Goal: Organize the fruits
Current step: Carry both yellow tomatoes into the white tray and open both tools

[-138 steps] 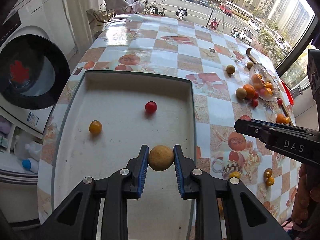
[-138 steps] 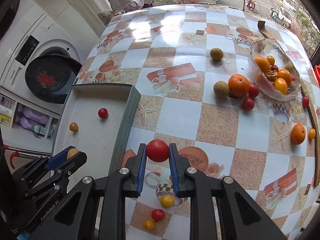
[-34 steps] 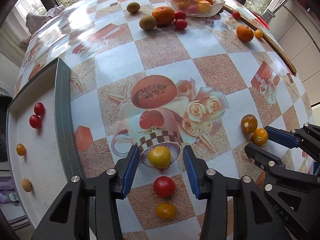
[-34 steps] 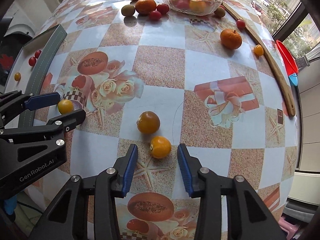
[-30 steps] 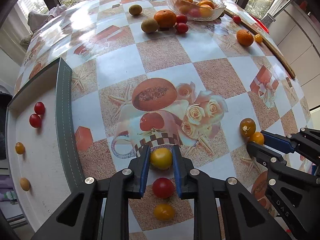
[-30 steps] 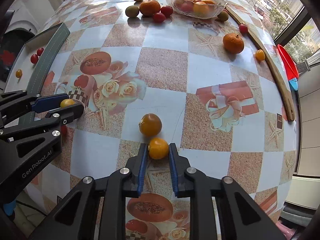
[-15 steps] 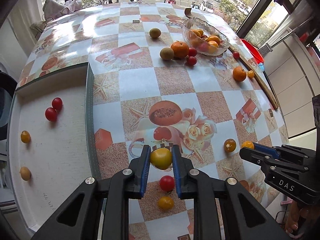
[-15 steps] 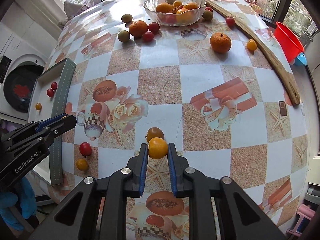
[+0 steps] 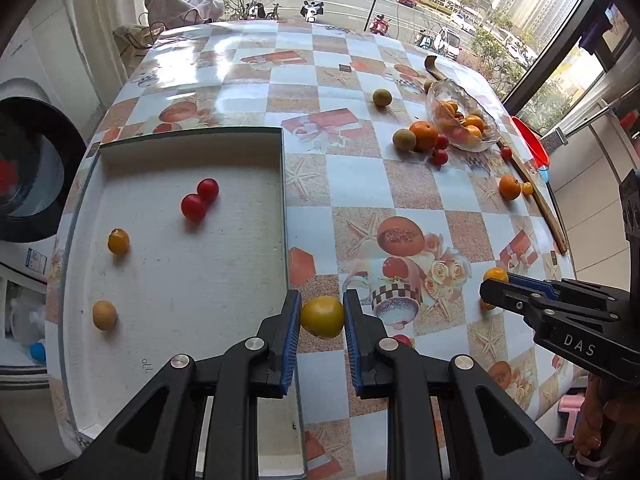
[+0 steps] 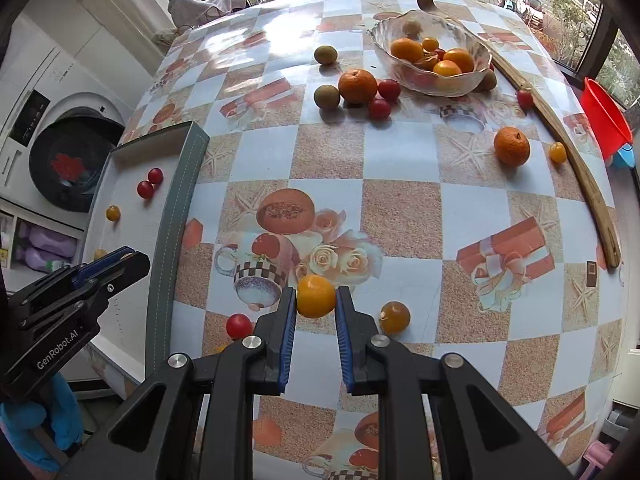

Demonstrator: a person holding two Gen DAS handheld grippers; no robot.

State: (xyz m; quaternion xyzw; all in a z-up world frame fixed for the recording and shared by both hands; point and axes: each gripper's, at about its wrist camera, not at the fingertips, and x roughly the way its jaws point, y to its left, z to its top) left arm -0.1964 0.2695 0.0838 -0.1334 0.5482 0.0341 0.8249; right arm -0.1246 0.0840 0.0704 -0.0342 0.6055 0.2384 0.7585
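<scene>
My left gripper [image 9: 322, 316] is shut on a yellow tomato [image 9: 322, 317], held in the air beside the right wall of the white tray [image 9: 168, 280]. Two red tomatoes [image 9: 199, 200], a yellow tomato [image 9: 118, 241] and a tan round fruit [image 9: 104, 315] lie in the tray. My right gripper [image 10: 316, 297] is shut on an orange-yellow tomato [image 10: 315, 296], lifted above the table. An orange tomato [image 10: 395, 317] and a red tomato [image 10: 239, 325] lie on the tablecloth below. In the left wrist view the right gripper [image 9: 496, 282] shows at the right edge.
A glass bowl [image 10: 432, 76] of oranges stands at the far side, ringed by an orange [image 10: 357, 86], two kiwi-like fruits [image 10: 327, 97] and red tomatoes [image 10: 389, 89]. Another orange [image 10: 511, 146] and a wooden stick [image 10: 560, 128] lie right. A washing machine [image 10: 68, 160] stands left.
Both grippers closed on their tomatoes and lifted them off the table. The left one has swung left toward the tray; the right one has risen.
</scene>
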